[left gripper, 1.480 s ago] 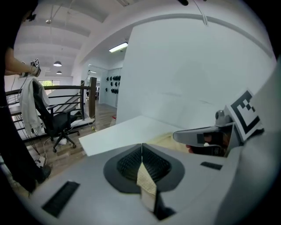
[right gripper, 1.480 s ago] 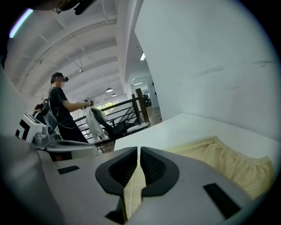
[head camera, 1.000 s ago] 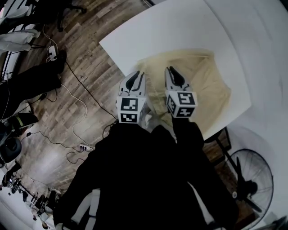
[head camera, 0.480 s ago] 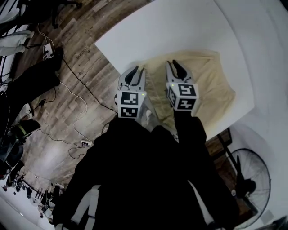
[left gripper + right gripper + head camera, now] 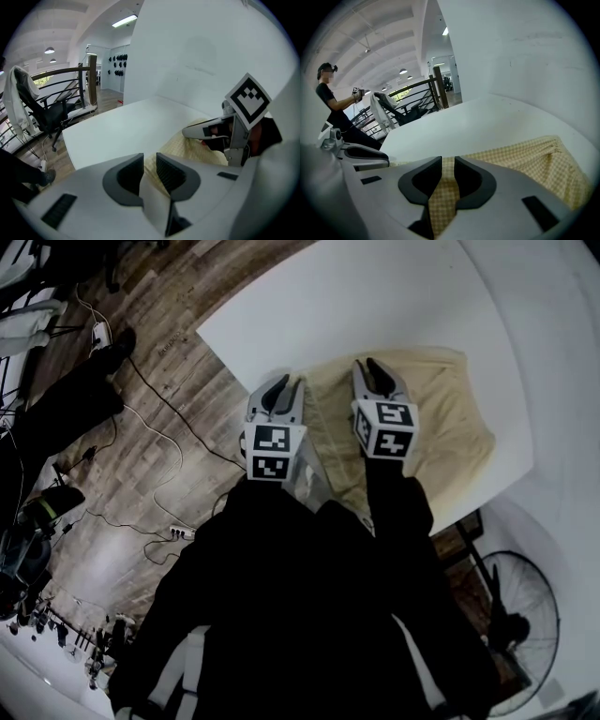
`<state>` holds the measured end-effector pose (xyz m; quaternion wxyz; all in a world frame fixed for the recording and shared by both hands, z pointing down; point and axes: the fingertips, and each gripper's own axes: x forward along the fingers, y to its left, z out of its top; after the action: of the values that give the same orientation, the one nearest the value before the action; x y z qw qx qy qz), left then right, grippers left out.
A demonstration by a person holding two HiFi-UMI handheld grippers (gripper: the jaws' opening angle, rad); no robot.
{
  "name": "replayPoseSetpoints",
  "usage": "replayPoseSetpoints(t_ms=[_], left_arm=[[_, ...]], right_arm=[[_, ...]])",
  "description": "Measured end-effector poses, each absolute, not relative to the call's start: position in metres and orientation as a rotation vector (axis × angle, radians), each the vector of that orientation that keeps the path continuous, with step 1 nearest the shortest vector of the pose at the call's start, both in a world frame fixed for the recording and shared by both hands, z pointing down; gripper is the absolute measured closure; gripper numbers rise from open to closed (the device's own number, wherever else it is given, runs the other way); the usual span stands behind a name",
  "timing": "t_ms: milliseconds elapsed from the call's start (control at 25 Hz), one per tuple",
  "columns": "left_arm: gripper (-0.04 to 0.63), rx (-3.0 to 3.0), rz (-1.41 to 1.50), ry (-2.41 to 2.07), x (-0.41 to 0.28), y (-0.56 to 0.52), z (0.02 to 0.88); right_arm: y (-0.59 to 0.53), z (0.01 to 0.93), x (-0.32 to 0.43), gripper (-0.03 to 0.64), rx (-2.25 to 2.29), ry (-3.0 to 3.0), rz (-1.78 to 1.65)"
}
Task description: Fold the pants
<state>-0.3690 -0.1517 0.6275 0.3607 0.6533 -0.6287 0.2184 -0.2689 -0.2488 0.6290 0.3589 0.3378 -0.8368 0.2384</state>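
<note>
Yellow checked pants (image 5: 450,418) lie spread on the white table (image 5: 356,306), nearer its right end. My left gripper (image 5: 279,395) is at their left edge, near the table's corner side, and its jaws are shut on a pale fold of the pants (image 5: 197,145). My right gripper (image 5: 378,376) is over the middle of the cloth. In the right gripper view the checked pants (image 5: 525,159) run up between its jaws, with the right gripper (image 5: 448,164) shut on them. The left gripper (image 5: 150,164) shows its jaws close together around the fold.
The person's dark sleeves and body fill the lower head view. Cables (image 5: 159,456) and a power strip (image 5: 180,533) lie on the wooden floor at the left. A floor fan (image 5: 511,615) stands at the lower right. An office chair (image 5: 47,112) and another person (image 5: 333,103) are beyond the table.
Both grippers have moved a little farther over the table, holding the pants. The cloth now lies farther right and flatter.
</note>
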Motion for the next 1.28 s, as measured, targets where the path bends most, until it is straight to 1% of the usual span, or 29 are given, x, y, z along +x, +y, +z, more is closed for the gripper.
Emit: replayPoseSetpoints(t_ms=[320,520,600,760,1280], left_arm=[[0.531,1.652,0.618,-1.574,-0.372,-0.149,0.642],[0.534,1.65,0.622,-1.548,-0.371,-0.149,0.642],[0.556,1.654,0.613,-1.539,-0.369,-0.149,0.641],[0.574,1.666,0.594,-1.554,-0.366,-0.148,0.633],[0.577,1.734,0.551,-1.63,-0.346,-0.132,0.585]], right_arm=[[-0.252,0.638,-0.269,0.552,0.866,-2.086,0.564],[-0.253,0.639,-0.265,0.583,0.85,-2.063,0.58],[-0.252,0.639,-0.266,0.604,0.842,-2.068,0.601],[-0.249,0.634,-0.265,0.607,0.852,-2.078,0.596],[-0.239,0.595,-0.253,0.607,0.896,-2.178,0.594]])
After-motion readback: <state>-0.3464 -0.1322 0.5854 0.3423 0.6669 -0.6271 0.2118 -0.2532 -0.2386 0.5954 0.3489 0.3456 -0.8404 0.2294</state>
